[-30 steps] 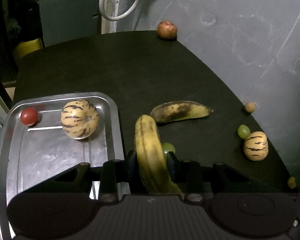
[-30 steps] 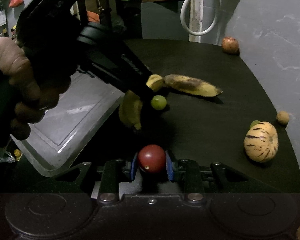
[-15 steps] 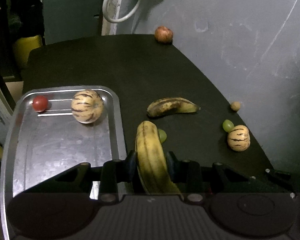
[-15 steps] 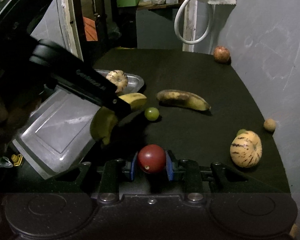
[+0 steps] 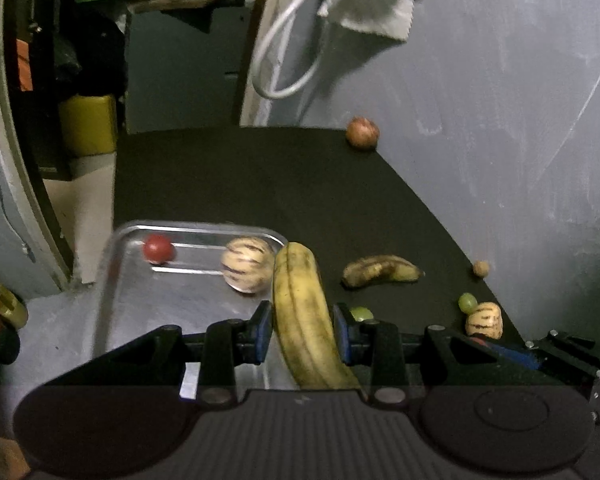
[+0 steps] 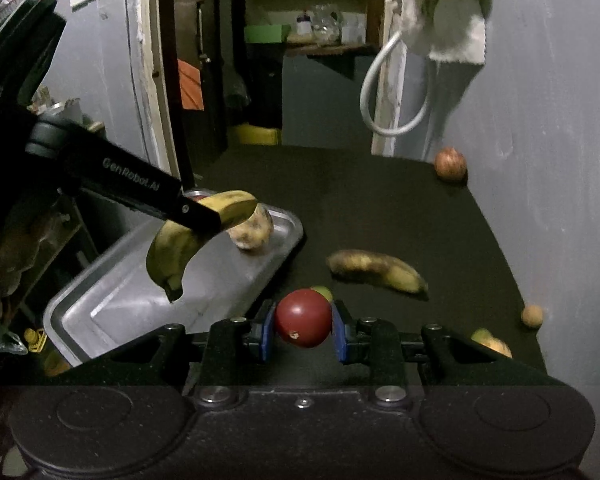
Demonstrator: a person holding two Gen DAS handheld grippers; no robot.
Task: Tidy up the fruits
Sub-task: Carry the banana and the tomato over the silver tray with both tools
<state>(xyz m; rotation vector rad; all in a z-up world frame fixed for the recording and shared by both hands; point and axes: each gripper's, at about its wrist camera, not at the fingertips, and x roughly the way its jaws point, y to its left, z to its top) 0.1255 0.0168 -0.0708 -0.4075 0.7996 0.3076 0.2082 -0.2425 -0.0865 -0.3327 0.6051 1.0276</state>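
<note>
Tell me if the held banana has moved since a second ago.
Yes. In the right wrist view the banana in the left gripper was beside the tray; now it hangs over it, lifted off the table.

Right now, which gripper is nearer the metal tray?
Left. The left gripper, shut on a yellow banana, hangs over the metal tray; the right gripper, shut on a red round fruit, is beside the tray's edge.

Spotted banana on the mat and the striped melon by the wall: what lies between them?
In the left wrist view, a green grape lies between the spotted banana and the striped melon, right beside the melon.
</note>
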